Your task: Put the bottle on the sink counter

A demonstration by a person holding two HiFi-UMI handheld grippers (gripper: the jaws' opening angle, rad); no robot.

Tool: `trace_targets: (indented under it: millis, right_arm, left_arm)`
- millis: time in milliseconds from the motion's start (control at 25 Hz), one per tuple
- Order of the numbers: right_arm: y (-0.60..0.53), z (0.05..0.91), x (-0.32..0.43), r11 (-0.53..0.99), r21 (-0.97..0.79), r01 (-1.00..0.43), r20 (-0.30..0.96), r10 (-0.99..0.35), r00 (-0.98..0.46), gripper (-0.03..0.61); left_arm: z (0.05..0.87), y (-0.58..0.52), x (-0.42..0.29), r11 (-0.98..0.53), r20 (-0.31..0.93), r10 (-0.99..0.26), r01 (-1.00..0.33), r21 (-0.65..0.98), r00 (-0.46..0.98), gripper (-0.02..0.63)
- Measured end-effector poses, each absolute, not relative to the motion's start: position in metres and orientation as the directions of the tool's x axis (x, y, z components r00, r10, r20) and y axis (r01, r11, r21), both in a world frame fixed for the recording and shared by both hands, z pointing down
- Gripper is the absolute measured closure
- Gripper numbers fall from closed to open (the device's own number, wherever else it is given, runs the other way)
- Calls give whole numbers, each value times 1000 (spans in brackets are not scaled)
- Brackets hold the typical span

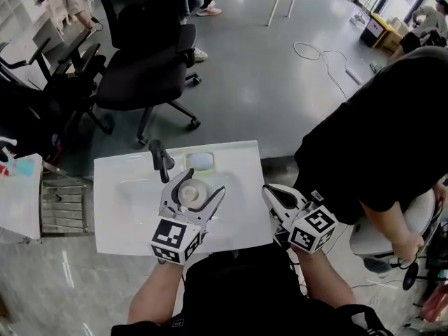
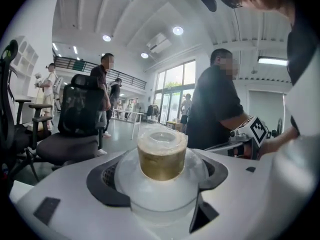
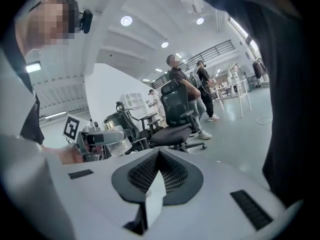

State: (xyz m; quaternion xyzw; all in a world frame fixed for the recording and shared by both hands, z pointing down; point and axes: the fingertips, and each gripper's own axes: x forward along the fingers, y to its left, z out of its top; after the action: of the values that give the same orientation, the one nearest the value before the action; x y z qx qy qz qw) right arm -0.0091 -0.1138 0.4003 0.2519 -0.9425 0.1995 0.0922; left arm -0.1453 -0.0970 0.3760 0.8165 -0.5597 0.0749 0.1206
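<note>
A clear bottle (image 1: 193,192) with a tan cap is clamped between the fingers of my left gripper (image 1: 196,186), which is shut on it over the middle of the white sink counter (image 1: 119,215). Seen along the left gripper's jaws, the bottle (image 2: 162,156) stands cap up, both pads pressed to its round body. Whether it touches the counter is hidden. My right gripper (image 1: 269,191) hovers at the counter's right edge, shut and empty; in its own view the two pads (image 3: 172,171) meet with nothing between them.
A black faucet (image 1: 159,158) stands at the counter's back, with a pale rectangular item (image 1: 201,161) beside it. Behind the counter is a black office chair (image 1: 150,54). A person in black (image 1: 371,138) stands close on the right. A metal rack (image 1: 63,201) sits on the left.
</note>
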Motion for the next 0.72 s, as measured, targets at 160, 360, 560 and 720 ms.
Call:
trace_targets:
  millis: [160,360,560,720]
  right_arm:
    - [-125,399,-17,788,-339,-514,266,-443,-856,565]
    - [-139,409,-21,789,-352,-504,268,-431,-862,565]
    - [-153,430,-12,773,-365,-520,294,-434,-852,565]
    - [-160,444,0,752,-376,-542,309,-449,-838,565]
  left_arm:
    - [385,-111,-145,-361,275,-882,-924,125,382,258]
    - [395,-129,-139,-381,292,-868,-916,124,401,258]
    - [418,-146,-129,-387,316,-856,-912,133,409,258]
    - [435,-154,-114,-403,334,-838,-902,158,432,258]
